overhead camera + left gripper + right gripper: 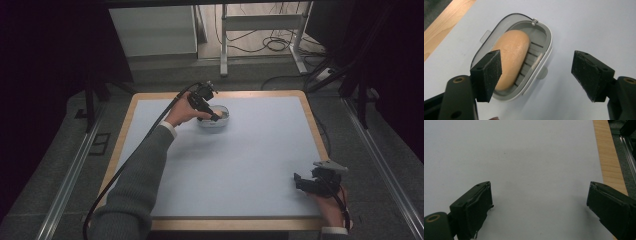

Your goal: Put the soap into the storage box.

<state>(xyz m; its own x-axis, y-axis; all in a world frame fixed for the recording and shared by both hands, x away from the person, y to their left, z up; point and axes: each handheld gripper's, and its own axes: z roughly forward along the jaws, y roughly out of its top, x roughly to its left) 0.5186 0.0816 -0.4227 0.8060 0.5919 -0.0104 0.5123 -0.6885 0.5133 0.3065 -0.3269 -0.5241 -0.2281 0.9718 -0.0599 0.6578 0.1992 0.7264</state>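
A tan oval bar of soap (pixel 514 52) lies in a grey ribbed soap dish (pixel 548 42) with a clear hinged lid open behind it, far left of centre on the table. My left gripper (pixel 536 65) hovers just above the dish (pixel 220 124), open; one pad overlaps the soap's near side in its own view and the other stands over bare table, neither pressing on anything. In the high view the left gripper (pixel 212 113) points down over the dish. My right gripper (pixel 301 181) rests near the front right corner, and in its own view the right gripper (pixel 539 195) is open over bare mat.
A pale blue mat (pixel 250 150) covers the table, with a wooden border (pixel 312 120) around it. Beyond the far edge stand a white cabinet (pixel 155 30) and a metal frame with cables (pixel 265 30). The left gripper's cable (pixel 130 160) trails along the sleeve.
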